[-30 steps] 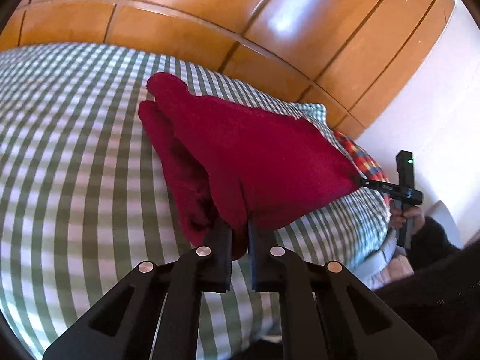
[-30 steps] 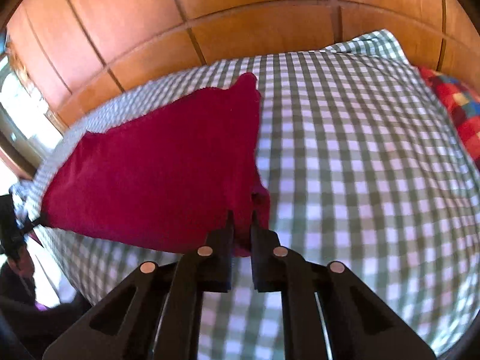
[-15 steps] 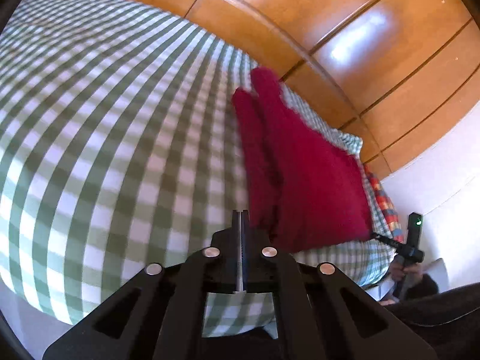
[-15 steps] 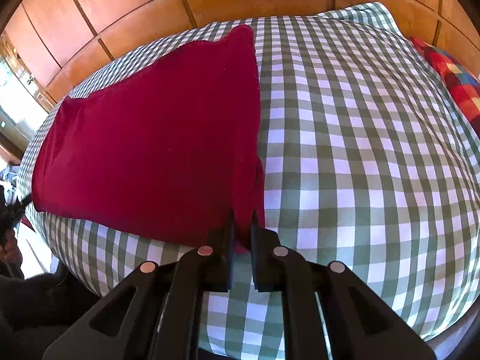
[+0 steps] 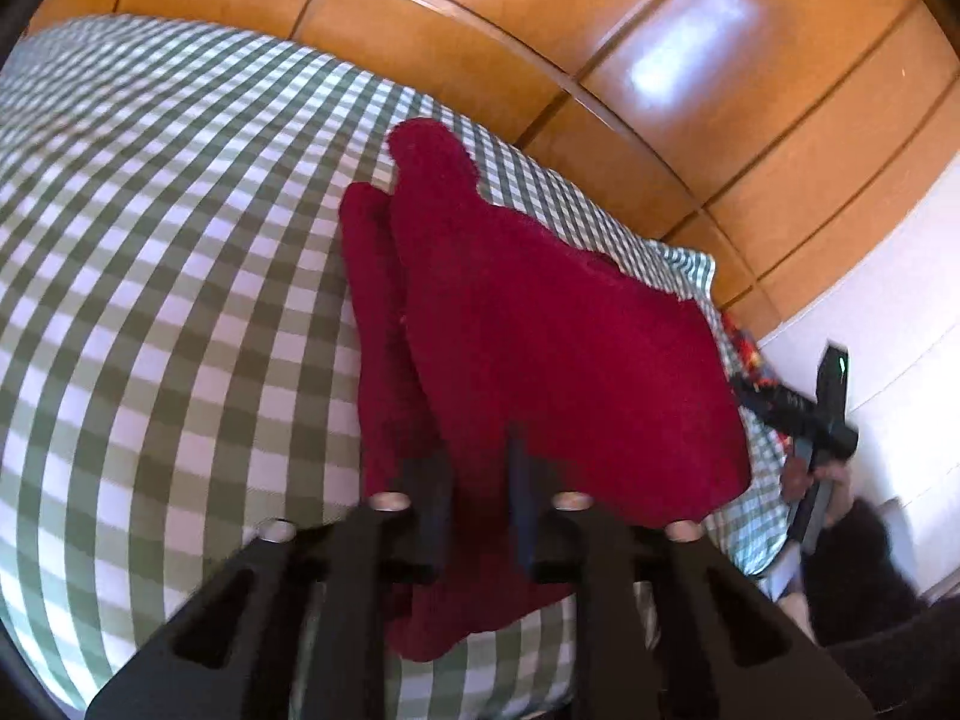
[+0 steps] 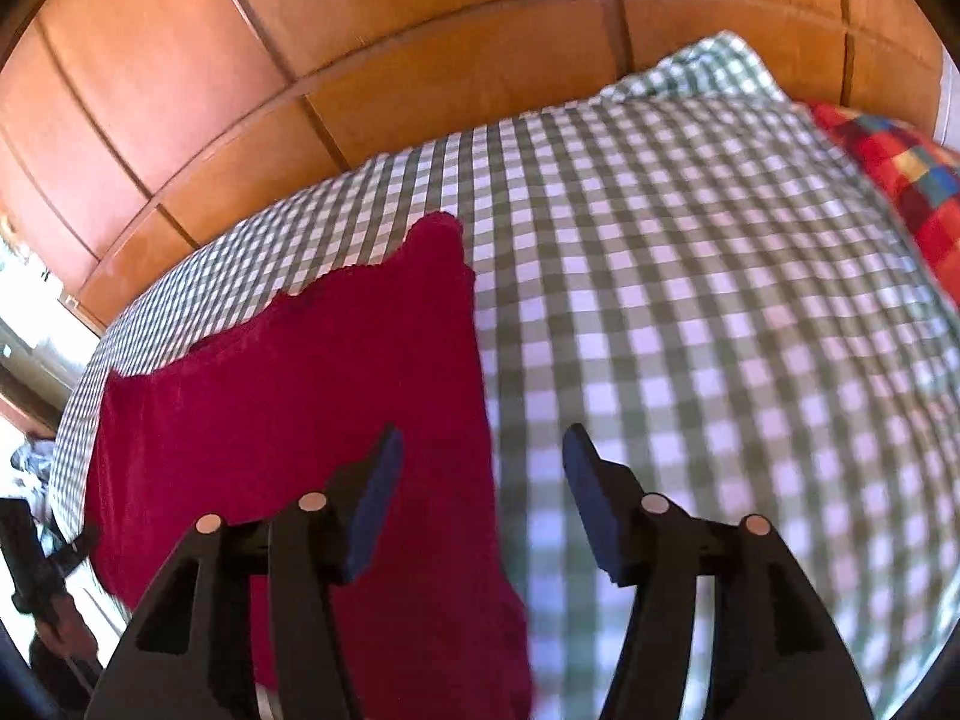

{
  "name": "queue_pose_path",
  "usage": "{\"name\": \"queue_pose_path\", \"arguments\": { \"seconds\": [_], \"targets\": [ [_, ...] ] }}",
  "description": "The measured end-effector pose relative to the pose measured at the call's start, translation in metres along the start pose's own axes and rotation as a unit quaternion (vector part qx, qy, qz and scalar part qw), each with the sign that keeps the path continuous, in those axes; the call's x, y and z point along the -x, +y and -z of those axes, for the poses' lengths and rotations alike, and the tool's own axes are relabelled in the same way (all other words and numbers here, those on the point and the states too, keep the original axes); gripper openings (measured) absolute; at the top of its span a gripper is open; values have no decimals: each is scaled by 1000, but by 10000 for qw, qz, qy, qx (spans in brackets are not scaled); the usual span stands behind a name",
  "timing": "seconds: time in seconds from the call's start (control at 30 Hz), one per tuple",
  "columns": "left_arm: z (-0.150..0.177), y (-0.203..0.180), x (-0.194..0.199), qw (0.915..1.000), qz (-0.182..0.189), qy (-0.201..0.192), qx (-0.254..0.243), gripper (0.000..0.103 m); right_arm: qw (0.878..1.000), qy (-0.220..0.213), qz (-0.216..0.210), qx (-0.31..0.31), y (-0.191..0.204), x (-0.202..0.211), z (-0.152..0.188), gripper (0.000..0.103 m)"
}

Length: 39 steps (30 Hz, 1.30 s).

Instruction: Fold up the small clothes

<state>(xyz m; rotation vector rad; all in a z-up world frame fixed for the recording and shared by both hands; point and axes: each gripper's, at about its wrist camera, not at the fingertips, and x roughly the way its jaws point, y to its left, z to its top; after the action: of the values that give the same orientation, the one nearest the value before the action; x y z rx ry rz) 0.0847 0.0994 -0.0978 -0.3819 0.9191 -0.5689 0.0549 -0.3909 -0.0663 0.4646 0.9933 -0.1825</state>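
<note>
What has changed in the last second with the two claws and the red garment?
The right claw has just been opening and released the red garment, which now lies on the checked bedcover. The left claw let go, shut empty, then reopened around the garment's edge; its grip is unclear. The bedcover is unchanged.

Deep red cloth [image 5: 552, 360] on a green-and-white checked sheet [image 5: 150, 300]; glossy orange-brown wood panels [image 6: 360, 48]; a red, blue and yellow checked pillow [image 6: 900, 180]; black grippers [image 6: 480, 480].
</note>
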Motion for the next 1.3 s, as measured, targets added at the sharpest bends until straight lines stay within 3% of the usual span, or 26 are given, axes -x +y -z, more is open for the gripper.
{"name": "queue_pose_path", "arguments": {
  "seconds": [0.03,0.13,0.3,0.37,0.43,0.5,0.6,0.73,0.9,1.13,1.3],
  "targets": [
    [1,-3,3,9999,-95,-95,-48,8,9999,18,118,103,6,-6,-2,8],
    [6,-1,17,9994,-182,-300,1,7,9991,-197,245,299,17,-4,-2,8],
    [8,14,-1,9988,-418,79,255,8,9930,11,937,714,25,-35,7,8],
    [-1,9,0,9980,-506,-21,385,9,9902,-36,1114,845,30,-33,9,9],
    [-12,-2,5,9974,-603,-195,352,9,9881,-50,1209,949,32,-35,11,12],
    [-20,-22,10,9935,-1064,-401,-30,9,9871,-70,1270,969,30,-35,11,15],
    [-30,-49,4,9833,-1641,-536,-579,11,9882,-140,1304,786,20,-32,11,32],
    [-33,-82,-13,9687,-2043,-628,-1265,11,9944,-308,968,278,-2,-12,12,55],
    [-36,-95,-31,9650,-2035,-536,-1563,11,9984,-268,501,-81,-22,3,13,65],
    [-35,-91,-53,9605,-2182,-376,-1684,11,9950,71,-628,-771,-55,2,13,69],
    [-36,-86,-61,9592,-2250,-280,-1692,11,9881,291,-1131,-997,-72,0,16,70]
  ]
}}
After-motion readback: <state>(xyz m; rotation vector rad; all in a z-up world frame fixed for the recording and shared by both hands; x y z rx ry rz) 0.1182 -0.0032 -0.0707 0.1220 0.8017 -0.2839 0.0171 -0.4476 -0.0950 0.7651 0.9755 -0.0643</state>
